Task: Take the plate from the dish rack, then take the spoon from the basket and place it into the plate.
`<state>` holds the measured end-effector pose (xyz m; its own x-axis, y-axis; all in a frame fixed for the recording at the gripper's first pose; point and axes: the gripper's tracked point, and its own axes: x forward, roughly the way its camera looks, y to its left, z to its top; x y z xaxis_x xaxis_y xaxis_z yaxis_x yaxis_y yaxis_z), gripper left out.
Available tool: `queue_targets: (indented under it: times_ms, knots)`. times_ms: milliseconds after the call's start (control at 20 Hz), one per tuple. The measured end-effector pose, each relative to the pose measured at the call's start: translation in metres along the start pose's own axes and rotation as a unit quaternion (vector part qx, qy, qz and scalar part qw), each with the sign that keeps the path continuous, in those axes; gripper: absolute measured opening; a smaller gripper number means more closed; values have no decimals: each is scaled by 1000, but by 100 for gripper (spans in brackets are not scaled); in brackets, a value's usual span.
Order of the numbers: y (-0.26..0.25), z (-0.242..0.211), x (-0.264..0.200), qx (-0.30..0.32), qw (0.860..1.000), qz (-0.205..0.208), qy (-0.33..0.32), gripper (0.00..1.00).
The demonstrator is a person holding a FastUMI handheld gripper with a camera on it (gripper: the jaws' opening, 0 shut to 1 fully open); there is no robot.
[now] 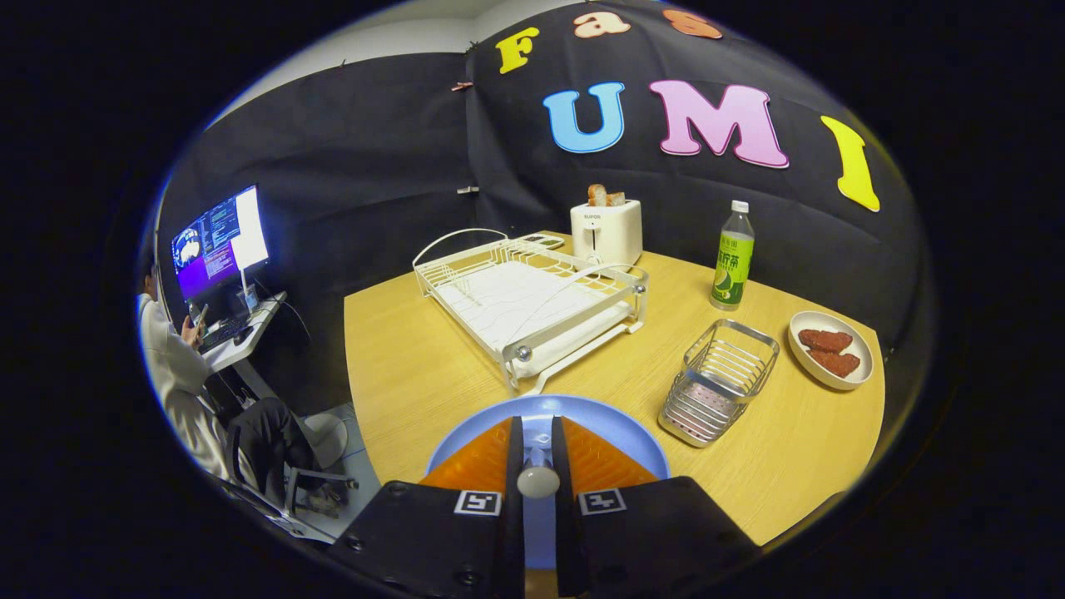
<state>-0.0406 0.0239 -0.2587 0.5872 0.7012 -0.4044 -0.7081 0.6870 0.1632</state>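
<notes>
At the bottom centre, the claw (537, 466) is nearly closed on the spoon (538, 478), whose handle runs forward between the fingers. One blue plate (582, 413) is seen directly beneath and just beyond them on the surface (416, 374). Farther back, one basket (720, 380) is seen at right and one rack (528, 299) at centre.

Toaster (606, 231) carries a small brand word on its front, looks like "SUPOR", barely legible. Green bottle (733, 266) on the bench has large label characters, too small to make out. Two square coded markers (478, 502) sit on the tool; no readable text.
</notes>
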Motion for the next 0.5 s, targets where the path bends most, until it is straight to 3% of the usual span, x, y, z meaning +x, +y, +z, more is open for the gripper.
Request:
queue_targets:
  times_ms: [100,250,500]
  knots:
    - [-8,4,1,20,1000,-12,-3,23]
    - [-21,26,-11,43,999,-31,-13,100]
    - [-43,72,-37,42,993,-88,-59,99]
